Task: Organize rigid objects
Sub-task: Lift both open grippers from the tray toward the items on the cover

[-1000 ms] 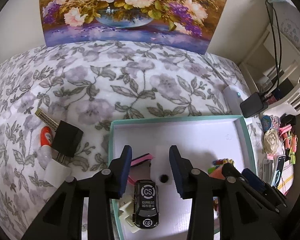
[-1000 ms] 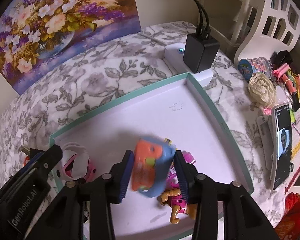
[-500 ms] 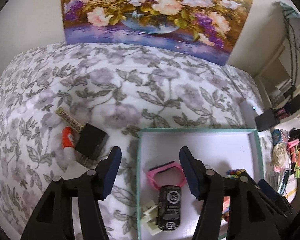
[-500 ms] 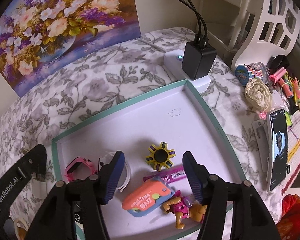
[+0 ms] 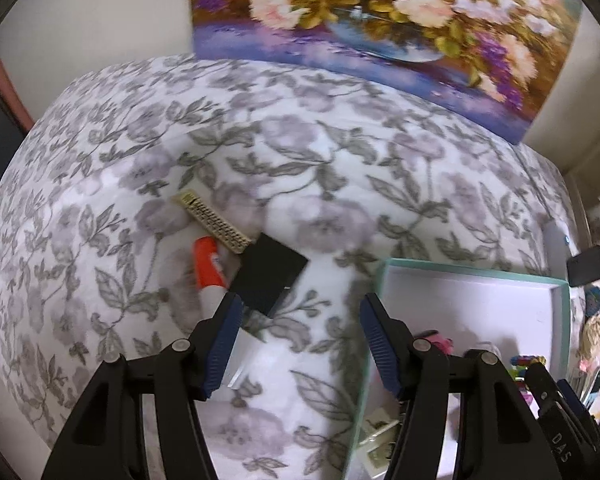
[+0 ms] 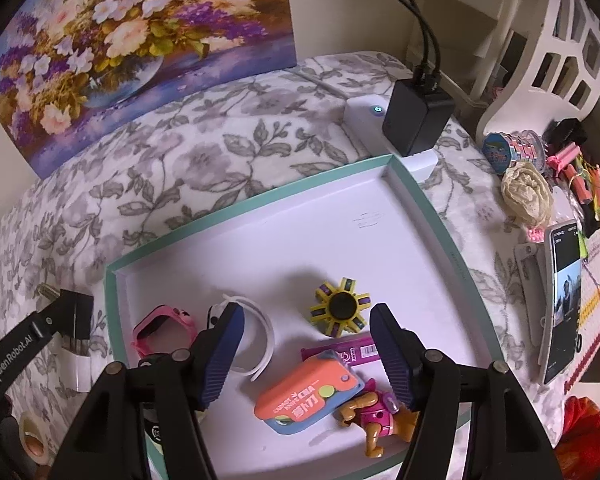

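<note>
Sorting is partly done: the teal-rimmed white cardboard tray [image 6: 440, 216] holds the orange plastic case [image 6: 306, 400]; a black block [image 5: 270, 276] waits on the cloth. Left gripper [image 5: 300, 340] and right gripper [image 6: 302, 348], jaws just opened, hold nothing.

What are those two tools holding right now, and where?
Nothing. The left tool hangs open over the cloth; the right tool, just opened, stands above the orange case.

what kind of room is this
Probably a home room, maybe a bedroom: a floral-print cover, a flower painting leaning on the wall, and a teal-rimmed tray of toys.
</note>
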